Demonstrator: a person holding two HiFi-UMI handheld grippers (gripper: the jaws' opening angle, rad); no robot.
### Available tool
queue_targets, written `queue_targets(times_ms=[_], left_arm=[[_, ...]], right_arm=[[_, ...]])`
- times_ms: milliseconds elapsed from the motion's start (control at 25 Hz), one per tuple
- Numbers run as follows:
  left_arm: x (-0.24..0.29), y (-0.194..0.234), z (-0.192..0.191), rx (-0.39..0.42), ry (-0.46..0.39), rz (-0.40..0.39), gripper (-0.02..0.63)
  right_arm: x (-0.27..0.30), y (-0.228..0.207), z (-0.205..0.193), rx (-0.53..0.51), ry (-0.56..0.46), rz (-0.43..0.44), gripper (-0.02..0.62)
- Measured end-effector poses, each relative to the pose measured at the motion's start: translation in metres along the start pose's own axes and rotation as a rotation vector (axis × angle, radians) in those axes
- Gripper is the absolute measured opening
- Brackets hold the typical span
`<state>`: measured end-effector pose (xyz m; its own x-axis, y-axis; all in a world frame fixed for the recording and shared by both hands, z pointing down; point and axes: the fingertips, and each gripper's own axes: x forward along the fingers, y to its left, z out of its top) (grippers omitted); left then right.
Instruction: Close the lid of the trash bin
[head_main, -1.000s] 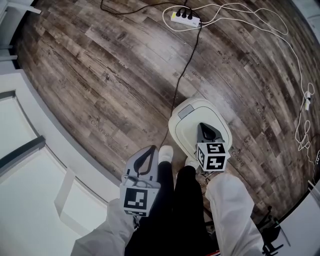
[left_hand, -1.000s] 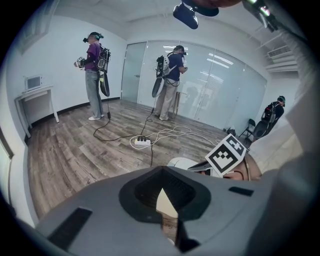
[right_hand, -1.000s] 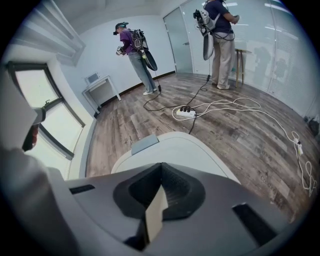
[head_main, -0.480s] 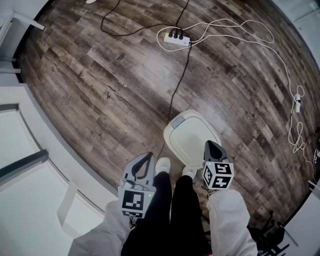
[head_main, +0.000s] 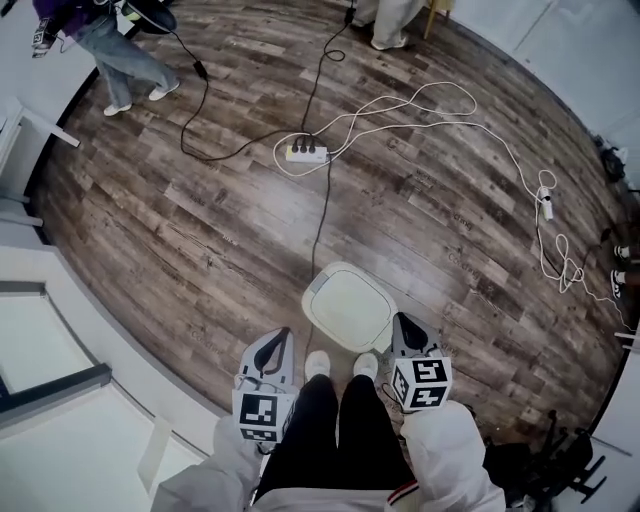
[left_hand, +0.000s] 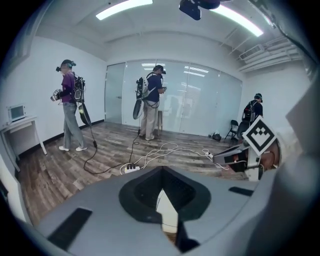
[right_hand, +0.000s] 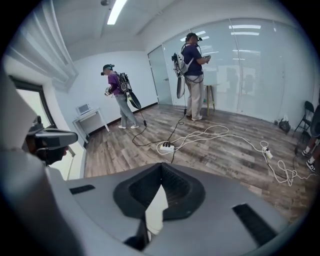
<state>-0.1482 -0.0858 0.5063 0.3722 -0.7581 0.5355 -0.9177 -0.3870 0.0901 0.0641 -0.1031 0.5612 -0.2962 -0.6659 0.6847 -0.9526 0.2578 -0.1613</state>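
In the head view the trash bin (head_main: 348, 307) stands on the wood floor (head_main: 200, 230) at lower centre of the frame, just above the wearer's two shoes (head_main: 317, 364). Its pale lid (head_main: 350, 300) lies flat and appears to be down already. The bin sits between the two tools. The right gripper (head_main: 404, 328) points up just beside the bin's lower right edge. The left gripper (head_main: 280, 340) is a little further off at lower left, so the right one is nearer if a last press on the lid is wanted. The lid's longer side seems to run from upper left to lower right, though that is hard to tell. In each gripper view the jaws meet at their tips with nothing held: the left gripper (left_hand: 161, 170) and the right gripper (right_hand: 161, 165) are both closed and empty. A black cable (head_main: 320, 220) runs from the bin's top edge up to a power strip (head_main: 306, 153), and a white cable (head_main: 480, 130) loops away to the right. Both are clear of the lid. Other people (head_main: 110, 50) stand well apart along the top of the frame.
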Motion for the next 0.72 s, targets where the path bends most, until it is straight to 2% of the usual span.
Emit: queue_targets(times_ms=[160,360,720], left_arm=[[-0.028,-0.022,0.046,-0.006,-0.036,-0.017,0.005],[-0.071,-0.034,0.097,-0.037,-0.099,0.017,0.005],[-0.132,-0.069,0.162,0.032,-0.181,-0.062,0.005]], right_arm=[[-0.063,0.0,0.043,0.001,-0.072,0.005,0.023],[-0.135,0.008,0.079,0.029,-0.158,0.005,0.023],[-0.244,0.047,0.133,0.021,-0.322,0.005,0.023]])
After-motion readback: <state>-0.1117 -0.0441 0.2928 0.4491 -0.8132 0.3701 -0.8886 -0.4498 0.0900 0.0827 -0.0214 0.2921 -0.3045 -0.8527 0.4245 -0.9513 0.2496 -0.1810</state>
